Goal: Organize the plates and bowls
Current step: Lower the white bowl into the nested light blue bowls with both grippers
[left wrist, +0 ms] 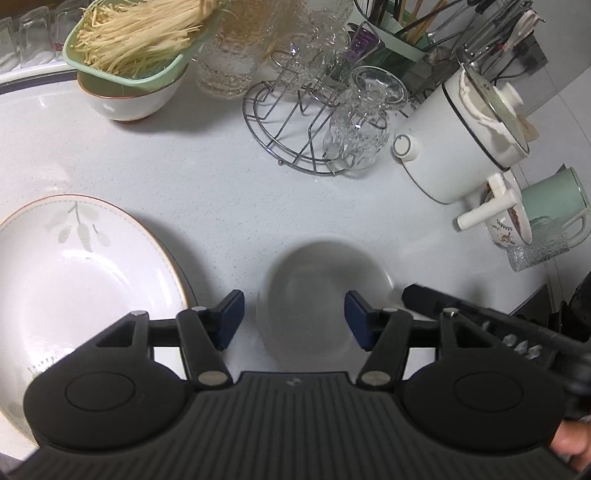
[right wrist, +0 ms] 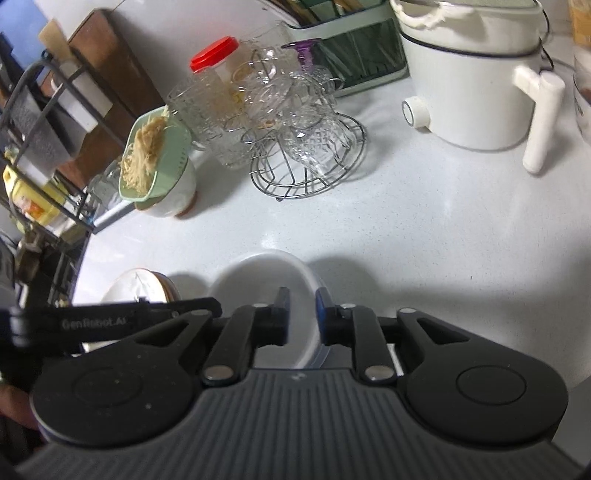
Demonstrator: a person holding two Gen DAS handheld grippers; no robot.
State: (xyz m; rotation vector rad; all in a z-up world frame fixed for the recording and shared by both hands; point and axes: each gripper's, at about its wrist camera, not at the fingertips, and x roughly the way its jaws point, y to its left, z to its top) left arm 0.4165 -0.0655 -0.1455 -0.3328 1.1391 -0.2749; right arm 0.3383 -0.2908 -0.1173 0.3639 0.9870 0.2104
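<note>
Nearby, noodles (left wrist: 147, 33) fill a green colander (left wrist: 122, 70) atop a bowl (left wrist: 129, 103).

The only readable text is "GenRobot.AI", printed in pale letters along the side of the black left gripper (right wrist: 301, 314) body, seen at the near left in the right wrist view.

The right gripper (right wrist: 301, 314) hangs over a plain white bowl (right wrist: 258, 273) on the pale counter (right wrist: 424, 229), jaws narrowly parted astride its rim; a leaf-patterned plate (right wrist: 136, 286) sits just left
</note>
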